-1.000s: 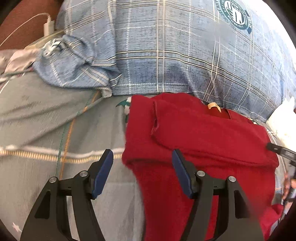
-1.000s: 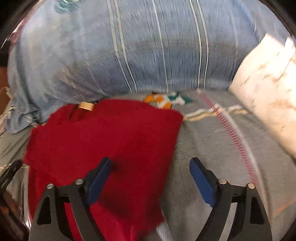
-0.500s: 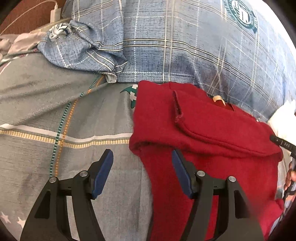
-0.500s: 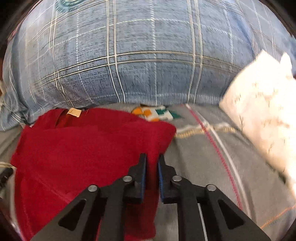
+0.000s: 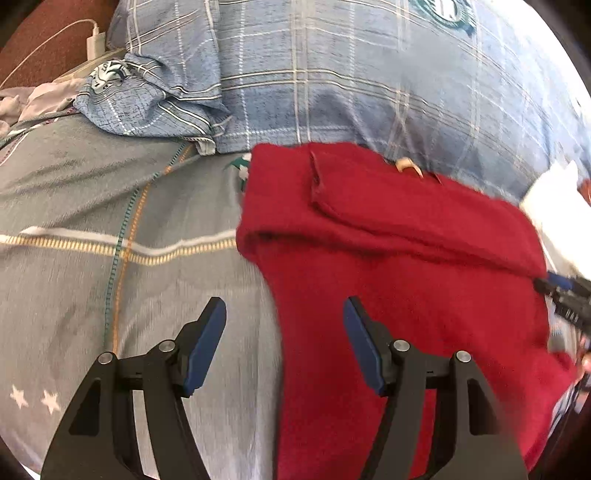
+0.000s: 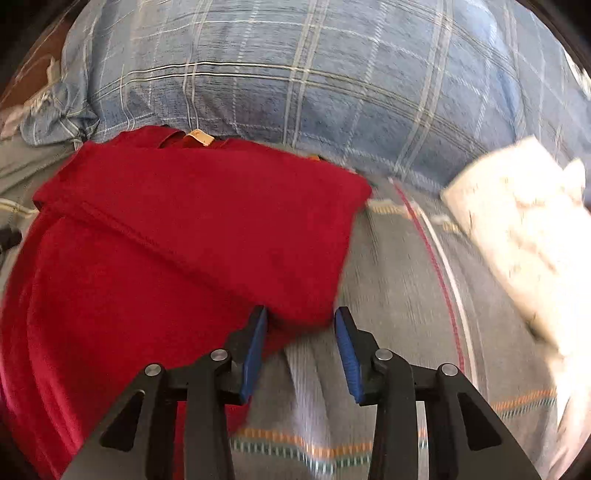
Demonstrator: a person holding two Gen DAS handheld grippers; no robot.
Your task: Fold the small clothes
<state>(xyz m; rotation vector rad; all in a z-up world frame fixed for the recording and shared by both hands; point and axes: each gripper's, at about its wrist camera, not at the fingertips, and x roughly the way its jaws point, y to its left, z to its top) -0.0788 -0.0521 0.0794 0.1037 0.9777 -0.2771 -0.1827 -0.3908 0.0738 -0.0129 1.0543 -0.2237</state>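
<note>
Bed (image 5: 74, 206) with a grey sheet, striped in white, orange and teal; two white stars at the lower left of the left wrist view. Brown surface with a white charger and cable (image 5: 94, 38) in the upper left corner. Crumpled blue plaid cloth (image 5: 155, 103) just below it, at the left end of a large blue plaid pillow (image 5: 351, 81) that fills the top of both views. A round green emblem (image 5: 443, 14) sits on the pillow near the upper right of the left wrist view.

Red garment (image 5: 388, 258) lies on the sheet, right of centre in the left wrist view, its top edge against the pillow, a tan neck label (image 5: 406, 166) showing there. One sleeve is folded across the body.

Left gripper (image 5: 284, 314): jaws released and wide apart, the left finger over grey sheet, the right finger over red cloth; nothing between them is gripped.

In the right wrist view the garment (image 6: 184, 240) fills the left and centre. Right gripper (image 6: 301, 317): jaws released, moderately apart, the garment's lower right corner lying between them; contact cannot be told through the blur. A white patterned pillow (image 6: 524, 236) lies at the right, apart from the garment.
</note>
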